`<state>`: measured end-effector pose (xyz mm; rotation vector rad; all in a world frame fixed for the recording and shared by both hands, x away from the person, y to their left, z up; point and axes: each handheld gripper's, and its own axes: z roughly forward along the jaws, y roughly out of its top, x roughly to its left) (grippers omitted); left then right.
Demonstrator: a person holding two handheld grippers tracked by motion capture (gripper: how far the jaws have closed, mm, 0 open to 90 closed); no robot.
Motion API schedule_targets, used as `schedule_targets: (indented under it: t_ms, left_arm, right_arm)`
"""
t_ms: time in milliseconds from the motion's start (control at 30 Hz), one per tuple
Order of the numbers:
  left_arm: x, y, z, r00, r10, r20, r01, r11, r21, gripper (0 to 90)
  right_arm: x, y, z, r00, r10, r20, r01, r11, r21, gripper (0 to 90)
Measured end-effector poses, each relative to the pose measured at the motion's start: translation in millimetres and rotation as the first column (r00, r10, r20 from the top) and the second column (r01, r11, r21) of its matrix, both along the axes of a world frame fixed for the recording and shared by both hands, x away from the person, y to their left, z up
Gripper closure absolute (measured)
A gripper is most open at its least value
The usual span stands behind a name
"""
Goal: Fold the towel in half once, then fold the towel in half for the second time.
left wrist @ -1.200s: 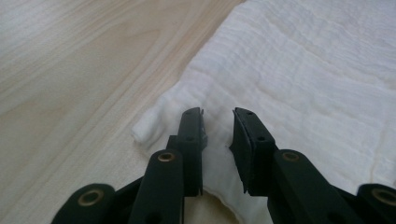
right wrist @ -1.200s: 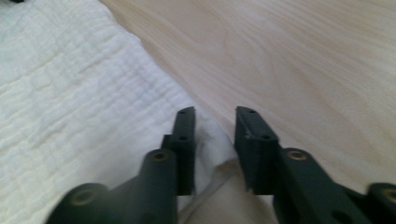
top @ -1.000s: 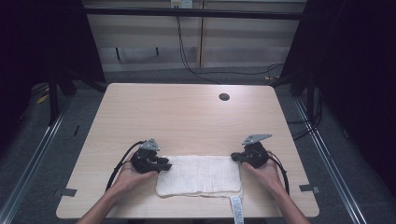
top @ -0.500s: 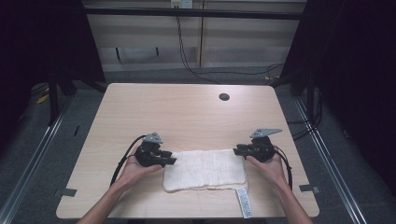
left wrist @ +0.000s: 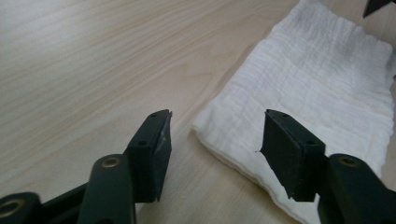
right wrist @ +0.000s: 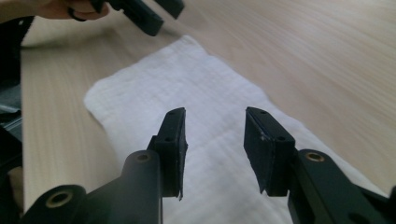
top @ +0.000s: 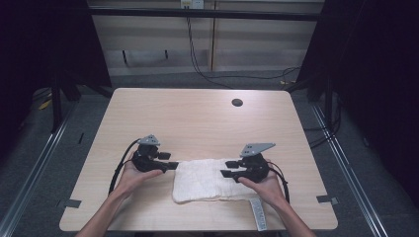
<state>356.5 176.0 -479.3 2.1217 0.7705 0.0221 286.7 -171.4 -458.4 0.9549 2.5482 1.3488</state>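
White cloth [top: 212, 180] flat between left gripper [top: 172, 165] and right gripper [top: 228, 168], both jaws apart.

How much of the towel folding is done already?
The white towel already lies folded in layers, flat near the front of the table. Nothing is in hand: the left hand-held gripper is open at the towel's corner, and the right hand-held gripper is open above the cloth. What may be left is another fold, probably starting from those ends, though that is only a guess.
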Motion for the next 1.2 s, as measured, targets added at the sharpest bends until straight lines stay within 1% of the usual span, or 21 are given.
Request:
schedule_targets:
  t_ms: [67,100,267,300,467,500,600,667,733,767,800,833,900,933,967,1000,1033,1067,1100,1133,1200]
  left_arm:
    - [-0.3,-0.5,0.5,1.0,-0.002,0.002,0.002,1.0,0.0,38.9]
    - [-0.5,-1.0,0.5,1.0,-0.002,0.007,0.002,1.0,0.008,38.3]
    - [0.4,0.3,0.9,0.9999,0.01,0.011,-0.011,0.9999,0.013,37.8]
    - [0.8,0.9,0.7,0.9998,0.015,0.011,-0.015,0.9999,0.007,37.7]
    - [2.3,3.7,0.2,0.9998,0.02,0.007,-0.02,0.9998,0.008,37.4]
    - [2.2,4.3,0.1,0.9998,0.02,0.007,-0.02,0.9998,0.008,37.4]
    - [2.2,6.6,0.9,0.9997,0.023,0.009,-0.023,0.9996,0.015,37.5]
    - [1.5,7.9,2.6,0.9993,0.033,0.018,-0.033,0.9994,0.014,38.1]
    - [1.2,9.6,4.9,0.999,0.032,0.03,-0.032,0.9995,0.002,38.2]
    - [1.3,10.1,6.0,0.9989,0.029,0.038,-0.029,0.9995,-0.009,38.0]
    - [1.6,9.8,7.8,0.9978,0.037,0.054,-0.037,0.9993,-0.002,38.0]
    - [1.7,8.8,9.8,0.9967,0.047,0.067,-0.046,0.9989,-0.002,37.7]
    - [4.0,5.1,13.2,0.9965,0.044,0.071,-0.043,0.9989,-0.02,37.8]
    - [5.2,1.9,14.2,0.996,0.042,0.079,-0.04,0.999,-0.018,38.4]
    - [7.0,-1.9,14.4,0.9956,0.031,0.088,-0.032,0.9995,0.0,39.2]
    - [9.0,-5.7,13.5,0.9966,0.022,0.079,-0.023,0.9997,0.01,39.6]
    - [10.2,-8.7,11.8,0.997,0.014,0.076,-0.015,0.9998,0.013,39.6]
    - [9.7,-10.9,9.1,0.9976,0.008,0.068,-0.009,0.9999,0.013,39.6]
    - [9.2,-12.7,5.8,0.998,0.0,0.064,-0.001,0.9996,0.027,39.6]
    - [8.0,-13.4,3.0,0.9979,-0.003,0.065,0.0,0.9988,0.048,39.4]
    - [6.2,-11.4,-0.9,0.9988,-0.005,0.049,0.003,0.9986,0.052,39.1]
  right_arm:
    - [-1.9,11.9,-1.8,0.9997,0.025,-0.006,-0.025,1.0,-0.002,58.1]
    - [-3.0,17.8,-2.8,0.999,0.042,-0.011,-0.042,0.999,-0.004,58.0]
    - [-8.2,44.2,-7.0,0.9945,0.098,-0.037,-0.098,0.995,-0.017,57.4]
    - [-9.1,50.0,-7.8,0.9925,0.109,-0.055,-0.111,0.994,-0.023,57.5]
    - [-13.1,78.8,-10.6,0.9833,0.167,-0.072,-0.17,0.985,-0.036,57.4]
    - [-13.0,83.9,-10.8,0.9807,0.181,-0.074,-0.183,0.983,-0.028,57.3]
    - [-12.8,98.2,-10.8,0.9782,0.186,-0.093,-0.191,0.98,-0.051,57.4]
    - [-13.8,106.1,-10.9,0.9772,0.191,-0.091,-0.197,0.979,-0.051,58.0]
    - [-15.2,114.0,-11.1,0.9735,0.207,-0.098,-0.213,0.976,-0.055,59.0]
    - [-15.7,117.1,-10.9,0.9727,0.214,-0.089,-0.22,0.974,-0.06,59.4]
    - [-16.1,120.0,-10.7,0.971,0.223,-0.087,-0.228,0.972,-0.051,60.1]
    - [-16.5,122.1,-10.1,0.9701,0.227,-0.086,-0.232,0.971,-0.054,61.0]
    - [-16.3,126.0,-10.7,0.9704,0.228,-0.08,-0.232,0.971,-0.049,61.5]
    - [-15.7,128.6,-11.7,0.9692,0.232,-0.081,-0.238,0.97,-0.06,62.4]
    - [-14.6,131.8,-13.7,0.9658,0.244,-0.088,-0.25,0.966,-0.07,62.8]
    - [-14.0,134.6,-14.9,0.9647,0.248,-0.089,-0.256,0.963,-0.089,63.1]
    - [-12.7,136.8,-15.9,0.9625,0.257,-0.087,-0.265,0.96,-0.089,63.2]
    - [-12.0,139.6,-17.2,0.9621,0.257,-0.092,-0.265,0.961,-0.086,63.1]
    - [-11.2,142.2,-19.2,0.9607,0.261,-0.093,-0.27,0.958,-0.097,62.9]
    - [-10.8,144.5,-22.2,0.9607,0.259,-0.099,-0.269,0.958,-0.098,62.8]
    - [-11.2,148.0,-28.5,0.9586,0.265,-0.103,-0.276,0.955,-0.108,62.0]
